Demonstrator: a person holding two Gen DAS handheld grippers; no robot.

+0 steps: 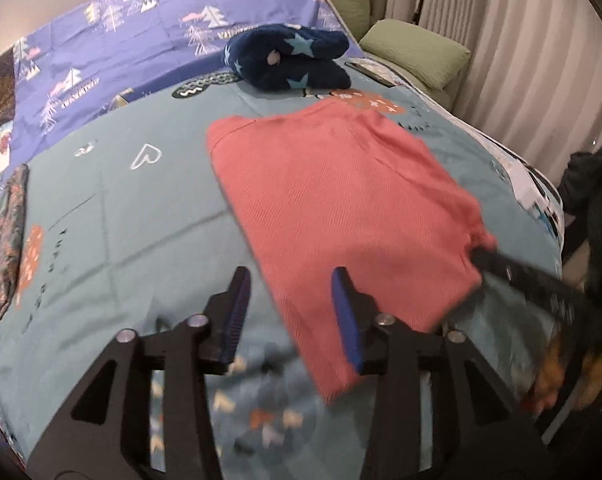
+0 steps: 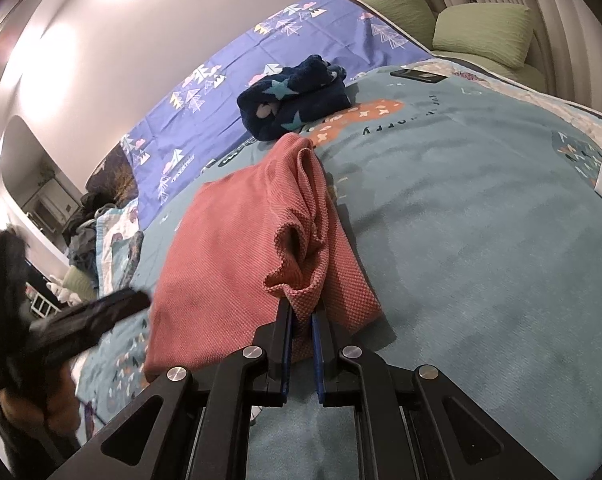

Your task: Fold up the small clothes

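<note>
the pink knit garment (image 1: 341, 208) lies on the teal printed quilt (image 1: 133, 220), already doubled over into a rough rectangle, so at least one fold appears done. its near right corner is off the bed: the right gripper (image 2: 301, 316) has its jaws closed to a narrow gap on that bunched corner, and the cloth puckers upward just ahead of the fingertips. the left gripper (image 1: 289, 308) stands wide open and holds nothing; its right-hand finger (image 1: 347, 320) overlaps the garment's near left edge, though whether it touches the cloth cannot be told (that part of the left wrist view is blurred).

a dark blue star-patterned garment (image 1: 289, 60) sits bundled at the far side, near the purple tree-print sheet (image 1: 121, 48); whether it is folded or waiting cannot be told.

judgement: the pink piece is partway through. the layers along the right edge look loose and uneven, so a further fold and a squaring-up seem to remain.
</note>
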